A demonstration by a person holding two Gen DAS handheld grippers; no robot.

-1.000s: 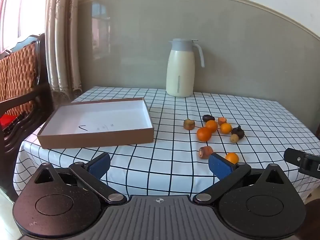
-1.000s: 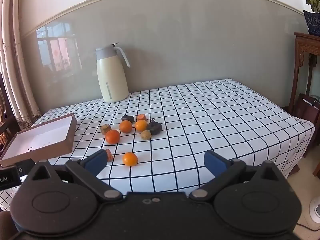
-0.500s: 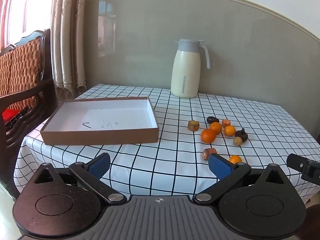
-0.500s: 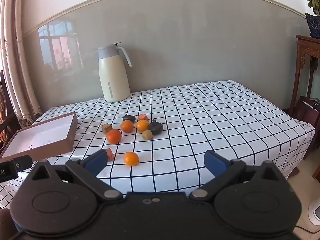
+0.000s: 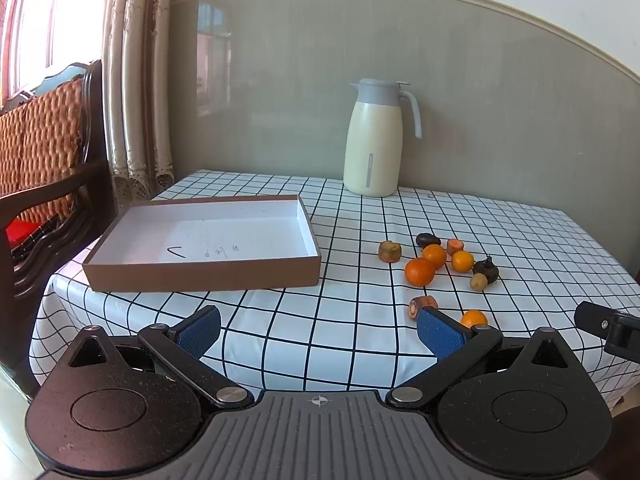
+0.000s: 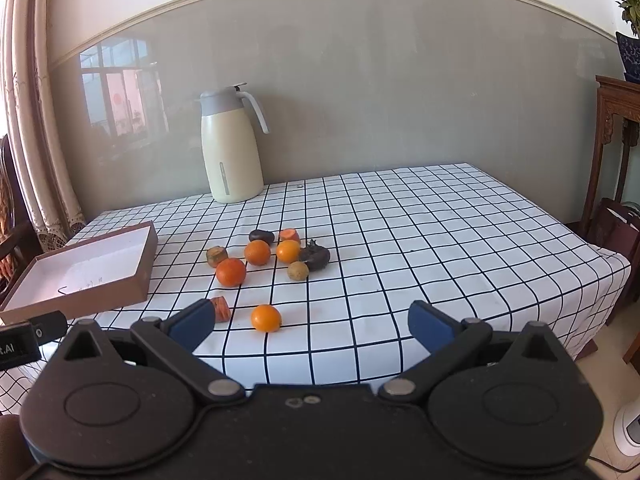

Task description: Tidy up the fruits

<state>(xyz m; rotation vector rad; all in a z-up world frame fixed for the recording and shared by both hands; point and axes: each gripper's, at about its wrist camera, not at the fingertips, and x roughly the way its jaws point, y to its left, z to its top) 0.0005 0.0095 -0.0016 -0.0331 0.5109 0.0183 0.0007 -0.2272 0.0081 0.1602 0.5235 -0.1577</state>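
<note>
Several small fruits lie loose on the checked tablecloth (image 5: pixel 352 320): a large orange (image 5: pixel 419 271) (image 6: pixel 230 271), smaller oranges (image 5: pixel 463 261) (image 6: pixel 288 251), a near orange (image 6: pixel 266 318) (image 5: pixel 473 317), a dark fruit (image 6: pixel 315 257), a tan round one (image 6: pixel 297 270) and cut pieces (image 6: pixel 219 307). An empty brown box (image 5: pixel 208 240) (image 6: pixel 86 270) with a white inside sits to their left. My left gripper (image 5: pixel 318 334) hangs open before the table's front edge, nothing between its fingers. My right gripper (image 6: pixel 310 326) is open too, the near orange just beyond its left finger.
A cream thermos jug (image 5: pixel 374 140) (image 6: pixel 231 148) stands at the back of the table by the grey wall. A wooden chair (image 5: pixel 44 152) and curtains are left of the table. A dark wooden stand (image 6: pixel 618 140) is at the far right.
Both grippers have drifted slightly, so the table and fruits sit a little lower and nearer in both views. Both stay open; nothing on the table moved.
</note>
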